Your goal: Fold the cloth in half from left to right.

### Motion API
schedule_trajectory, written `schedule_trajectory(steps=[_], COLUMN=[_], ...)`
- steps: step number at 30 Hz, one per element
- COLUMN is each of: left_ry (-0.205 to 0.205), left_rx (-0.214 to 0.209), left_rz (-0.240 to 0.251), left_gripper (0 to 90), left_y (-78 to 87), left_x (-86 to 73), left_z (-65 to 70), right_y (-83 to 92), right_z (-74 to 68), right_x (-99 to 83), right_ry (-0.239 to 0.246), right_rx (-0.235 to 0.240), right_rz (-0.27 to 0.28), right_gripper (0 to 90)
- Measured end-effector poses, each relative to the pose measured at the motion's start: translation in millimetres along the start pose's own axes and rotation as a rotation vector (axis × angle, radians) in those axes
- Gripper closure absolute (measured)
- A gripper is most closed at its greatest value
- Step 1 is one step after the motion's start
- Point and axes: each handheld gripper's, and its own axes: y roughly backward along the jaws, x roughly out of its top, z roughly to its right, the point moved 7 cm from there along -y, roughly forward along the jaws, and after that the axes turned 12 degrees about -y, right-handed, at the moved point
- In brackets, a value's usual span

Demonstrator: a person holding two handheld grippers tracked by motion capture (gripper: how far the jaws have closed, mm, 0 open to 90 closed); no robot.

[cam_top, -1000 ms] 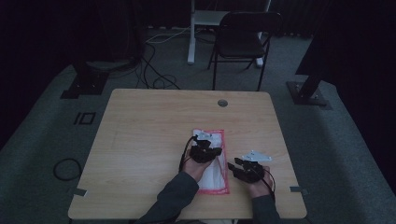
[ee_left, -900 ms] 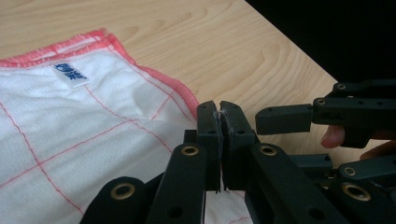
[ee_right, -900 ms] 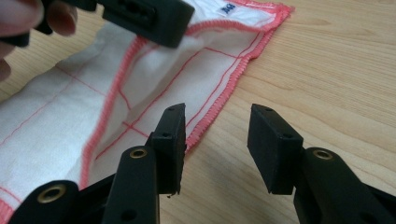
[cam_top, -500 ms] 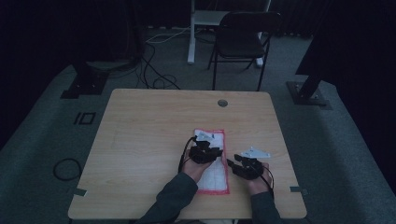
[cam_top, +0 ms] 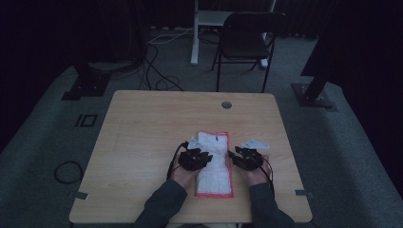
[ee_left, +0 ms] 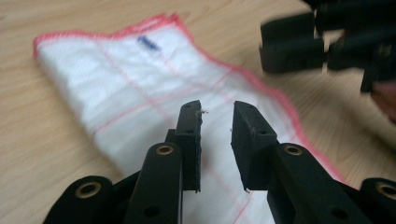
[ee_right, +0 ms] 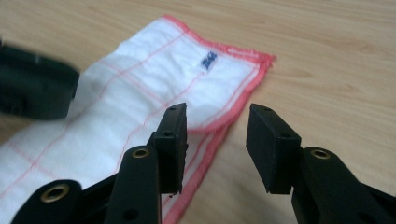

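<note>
Your high view looks forward and down from above your side of the table, far enough to take in all four edges and the floor beyond. Your left gripper view rides close over the cloth, facing its far end. Your right gripper view sits just as near, off the cloth's right edge. All three share that cloth.

The left gripper hangs over the folded white cloth, its jaws parted, having just been opening, nothing between them; the other gripper sits blurred at two o'clock
</note>
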Motion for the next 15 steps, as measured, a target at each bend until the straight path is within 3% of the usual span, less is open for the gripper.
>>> schedule_trajectory(steps=[8, 15], left_ry=[0.015, 0.022], left_rx=[0.021, 0.027], left_rz=[-0.059, -0.07], left_gripper=[73.4, 73.6], left_y=[-7.2, -8.3], left_x=[-23.6, -30.3], left_z=[-6.8, -9.4], right_y=[-20.7, -43.3], right_z=[3.4, 13.2], right_x=[17.5, 27.1], right_ry=[0.009, -0.007], right_rx=[-0.023, -0.044], right_rz=[-0.005, -0.027], right_gripper=[61.6, 69.3])
